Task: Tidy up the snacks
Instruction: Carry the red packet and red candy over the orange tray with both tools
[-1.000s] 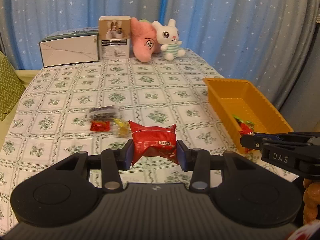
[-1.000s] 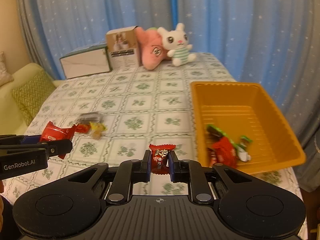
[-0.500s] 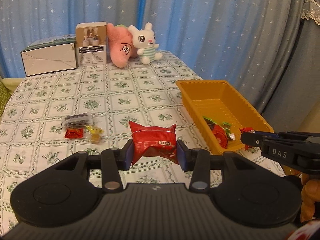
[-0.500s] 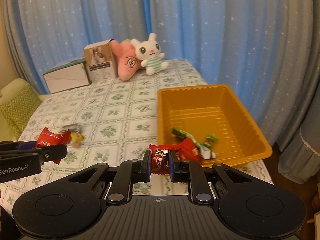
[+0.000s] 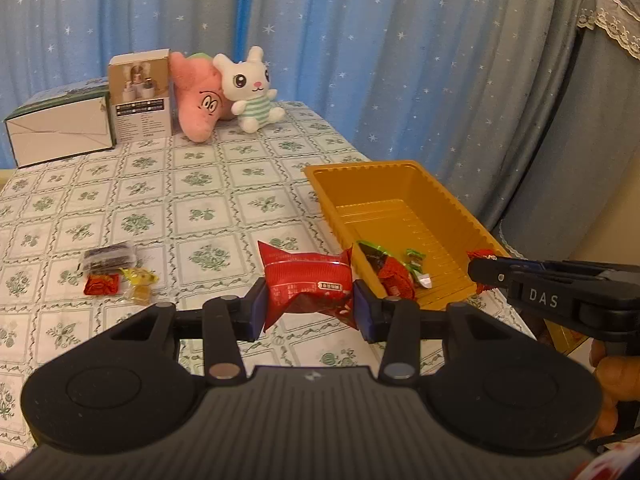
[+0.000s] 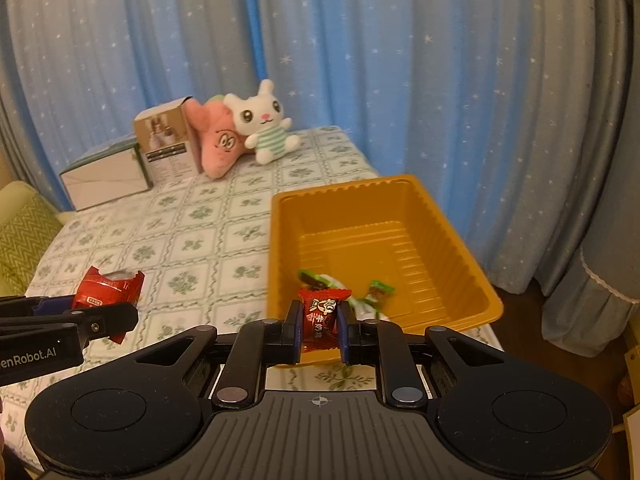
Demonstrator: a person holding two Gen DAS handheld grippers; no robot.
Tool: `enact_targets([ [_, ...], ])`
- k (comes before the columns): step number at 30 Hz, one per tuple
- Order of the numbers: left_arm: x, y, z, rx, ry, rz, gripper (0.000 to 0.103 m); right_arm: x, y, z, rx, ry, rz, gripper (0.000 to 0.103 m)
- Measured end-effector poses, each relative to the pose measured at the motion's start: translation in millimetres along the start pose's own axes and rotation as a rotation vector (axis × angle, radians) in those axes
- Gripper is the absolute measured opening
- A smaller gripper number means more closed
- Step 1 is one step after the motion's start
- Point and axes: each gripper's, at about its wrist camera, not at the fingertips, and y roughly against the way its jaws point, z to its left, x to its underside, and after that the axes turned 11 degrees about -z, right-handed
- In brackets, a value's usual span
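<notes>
Left gripper (image 5: pixel 307 312): closed on a red snack packet (image 5: pixel 306 285), pinched at both sides between the blue pads, held above the tablecloth just left of the tray.
Right gripper (image 6: pixel 319 332): clamped narrowly on a small red candy (image 6: pixel 322 316), held over the near end of the orange tray (image 6: pixel 452 236).
Tray contents: red and green wrapped snacks (image 5: pixel 394 270) lie at the near end; the far end shows bare ribbed floor.
Loose snacks: a dark packet (image 5: pixel 109 257), a red candy (image 5: pixel 102 284) and a yellow candy (image 5: pixel 139 280) lie close together on the tablecloth (image 5: pixel 200 184), well left of the tray.
Far end: two boxes, a pink plush and a white bunny plush (image 5: pixel 250 90).
</notes>
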Motion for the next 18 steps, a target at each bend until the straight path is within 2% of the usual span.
enact_targets([
  [18, -11, -46, -41, 0.087, -0.039, 0.032, 0.040, -14, -16, -52, 0.066, -0.068, -0.006, 0.018],
])
